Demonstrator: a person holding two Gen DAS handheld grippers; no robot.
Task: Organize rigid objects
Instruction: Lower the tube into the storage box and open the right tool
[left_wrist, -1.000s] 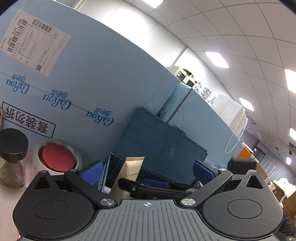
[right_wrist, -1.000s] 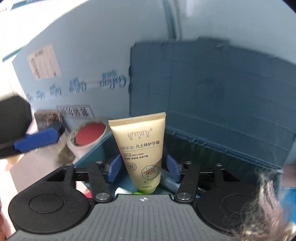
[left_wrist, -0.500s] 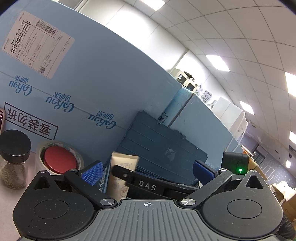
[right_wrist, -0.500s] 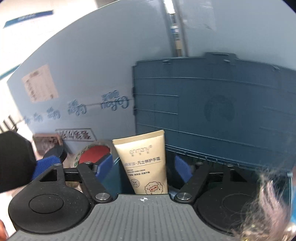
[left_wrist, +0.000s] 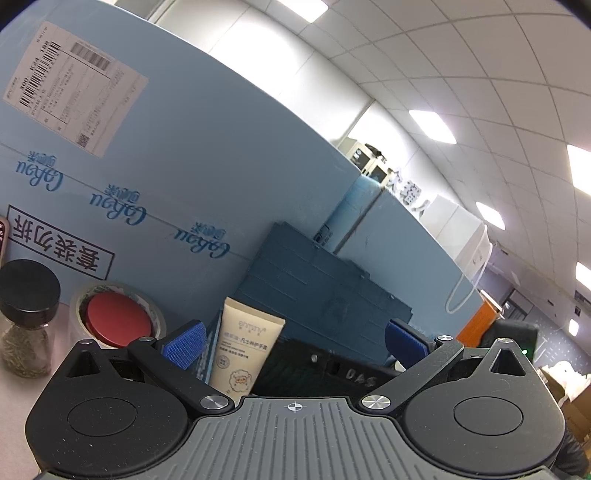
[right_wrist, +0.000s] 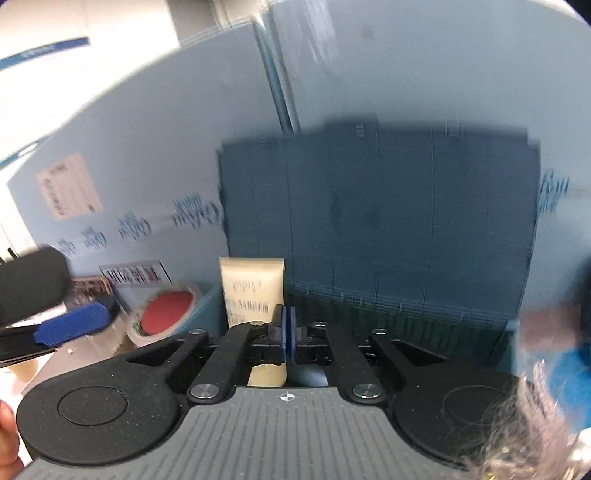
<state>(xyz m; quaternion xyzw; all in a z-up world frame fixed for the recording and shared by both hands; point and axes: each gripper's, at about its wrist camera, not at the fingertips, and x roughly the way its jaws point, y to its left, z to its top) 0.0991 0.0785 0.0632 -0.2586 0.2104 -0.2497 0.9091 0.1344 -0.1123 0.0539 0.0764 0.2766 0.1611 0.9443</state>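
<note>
A beige hand-cream tube (right_wrist: 253, 291) stands upright at the left end of a dark blue crate (right_wrist: 406, 314), whose lid (right_wrist: 376, 221) is raised behind it. My right gripper (right_wrist: 288, 328) hovers in front of the tube. Its jaws are closing, the blue pads nearly touch, and nothing is between them. My left gripper (left_wrist: 293, 345) is open and empty, level with the tube (left_wrist: 245, 350) and the crate lid (left_wrist: 317, 288). Part of the black right gripper (left_wrist: 332, 365) shows between its fingers. One blue left fingertip (right_wrist: 74, 325) shows at the left of the right wrist view.
A tape roll around a red lid (left_wrist: 118, 317) and a black-capped spice jar (left_wrist: 26, 314) stand on the table left of the crate. Tall light blue cartons (left_wrist: 184, 166) wall off the back. A person's hair (right_wrist: 517, 424) hangs at the lower right.
The right gripper's jaws, open on either side of the tube a second ago, have come together and pulled back from it. The tube stays standing in the crate. The left gripper has not moved.
</note>
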